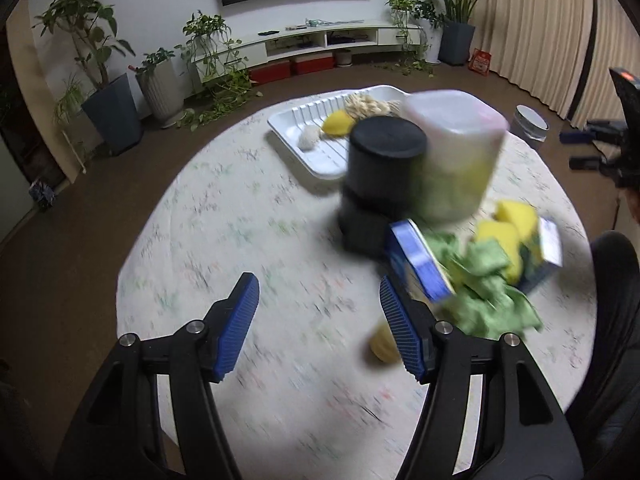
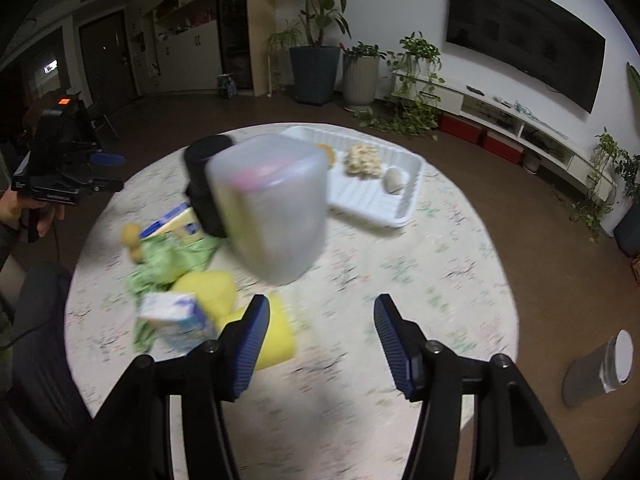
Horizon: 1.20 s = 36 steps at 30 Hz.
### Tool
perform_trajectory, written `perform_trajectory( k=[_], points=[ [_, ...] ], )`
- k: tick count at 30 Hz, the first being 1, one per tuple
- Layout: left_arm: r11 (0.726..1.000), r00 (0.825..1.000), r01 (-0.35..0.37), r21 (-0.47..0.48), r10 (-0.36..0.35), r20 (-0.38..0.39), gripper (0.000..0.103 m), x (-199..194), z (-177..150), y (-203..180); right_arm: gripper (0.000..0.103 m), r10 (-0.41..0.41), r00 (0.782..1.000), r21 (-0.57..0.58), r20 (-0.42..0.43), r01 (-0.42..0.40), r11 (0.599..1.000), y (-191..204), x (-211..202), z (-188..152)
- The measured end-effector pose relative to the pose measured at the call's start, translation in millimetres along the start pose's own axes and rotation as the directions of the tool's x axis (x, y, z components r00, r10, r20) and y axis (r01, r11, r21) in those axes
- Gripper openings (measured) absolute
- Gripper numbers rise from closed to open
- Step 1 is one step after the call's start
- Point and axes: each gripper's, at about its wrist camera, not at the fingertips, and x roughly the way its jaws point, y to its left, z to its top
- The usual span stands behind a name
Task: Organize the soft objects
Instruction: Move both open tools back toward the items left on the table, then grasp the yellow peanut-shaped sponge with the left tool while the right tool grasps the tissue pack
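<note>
Both grippers, left gripper (image 1: 319,324) and right gripper (image 2: 322,344), hover with jaws spread, empty. Soft pile, green cloth (image 1: 486,280) and yellow sponges (image 2: 212,292), lies on tabletop (image 1: 240,220) beside tall translucent container (image 2: 268,204). Risk: a reach into the pile tips the container.

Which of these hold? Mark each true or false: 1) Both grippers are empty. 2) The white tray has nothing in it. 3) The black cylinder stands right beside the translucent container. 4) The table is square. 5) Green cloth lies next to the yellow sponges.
1) True: the left gripper and the right gripper both stand open with nothing between their pads.
2) False: the white tray holds a yellow piece, a pale rope bundle and a small whitish ball.
3) True: the black cylinder stands against the translucent container.
4) False: the table is round.
5) True: the green cloth lies by the yellow sponges.
</note>
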Motion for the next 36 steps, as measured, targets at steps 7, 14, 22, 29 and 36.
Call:
perform_trajectory(
  k=[7, 14, 22, 29, 36],
  points=[
    [0.999, 0.999, -0.032, 0.001, 0.032, -0.021, 0.062, -14.9, -34.1, -38.7, 0.064, 0.078, 0.996, 0.02, 0.04, -0.079, 0.997, 65.6, -5.2, -36.0],
    [0.999, 0.998, -0.04, -0.018, 0.039, -0.054, 0.062, 0.8, -55.8, -65.4, 0.066, 0.084, 0.996, 0.028, 0.035, -0.085, 0.996, 106.7, 17.0, -51.1],
    [0.994, 0.993, -0.077, -0.083, 0.069, -0.096, 0.062, 27.5, -48.3, -60.7, 0.067, 0.016, 0.999, 0.071, 0.031, -0.018, 0.997, 112.2, 41.8, -48.2],
    [0.991, 0.99, -0.086, -0.107, 0.073, -0.119, 0.062, 43.0, -44.3, -53.4, 0.071, 0.0, 1.0, 0.099, 0.027, -0.003, 0.995, 106.0, 56.3, -47.4],
    [0.992, 0.991, -0.067, -0.106, 0.054, -0.12, 0.062, 56.5, -39.3, -55.0, 0.072, -0.004, 1.0, 0.077, 0.024, 0.002, 0.997, 106.9, 65.9, -43.9]
  ],
)
